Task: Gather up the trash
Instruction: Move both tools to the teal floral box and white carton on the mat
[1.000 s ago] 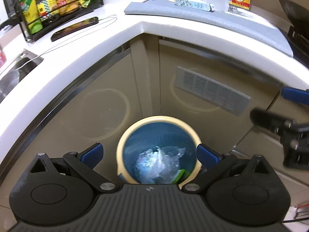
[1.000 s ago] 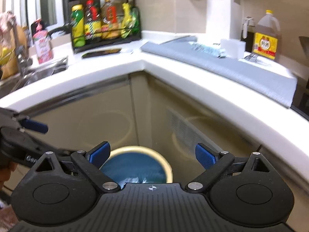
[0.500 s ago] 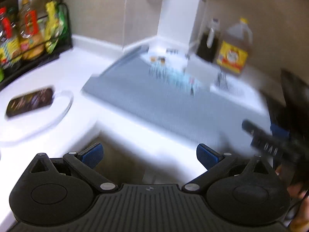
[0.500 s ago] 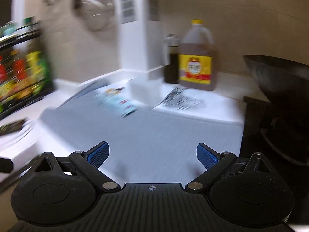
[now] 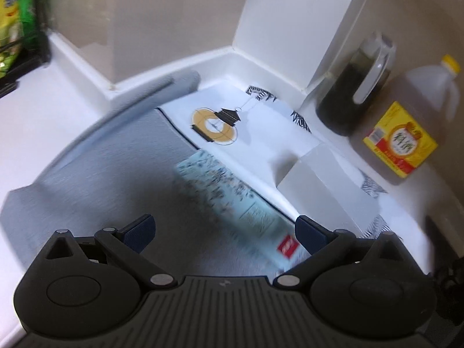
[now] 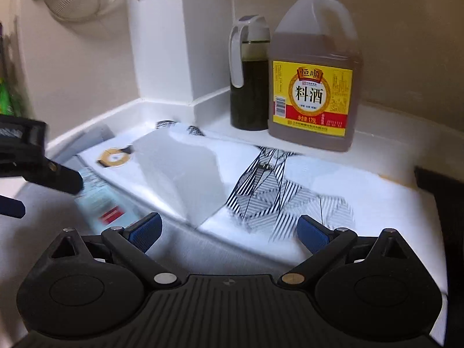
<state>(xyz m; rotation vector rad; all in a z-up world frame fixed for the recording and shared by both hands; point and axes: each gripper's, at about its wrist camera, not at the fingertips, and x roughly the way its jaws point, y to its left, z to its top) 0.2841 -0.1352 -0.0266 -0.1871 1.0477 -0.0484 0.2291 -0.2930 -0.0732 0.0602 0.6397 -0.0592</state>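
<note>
A flat pale-blue printed carton (image 5: 232, 200) with a small red mark lies on the grey mat (image 5: 101, 174) on the counter. My left gripper (image 5: 224, 232) hangs open just above and in front of it, nothing between its fingers. A white box (image 5: 324, 188) stands to the carton's right on a printed white sheet (image 5: 246, 121). In the right wrist view the carton (image 6: 98, 200) is at lower left, and the white box (image 6: 179, 174) sits ahead. My right gripper (image 6: 229, 230) is open and empty before the box. The left gripper's body (image 6: 34, 159) shows at that view's left edge.
A dark oil dispenser (image 6: 249, 78) and a large yellow-labelled jug (image 6: 313, 81) stand against the back wall by a white column (image 6: 179, 34). A black stove edge (image 6: 440, 203) is at the right. A rack with green packets (image 5: 14, 23) is at far left.
Both grippers have risen from over the floor bin with its trash to the countertop and closed in on the carton and box. Both stay open and empty.
</note>
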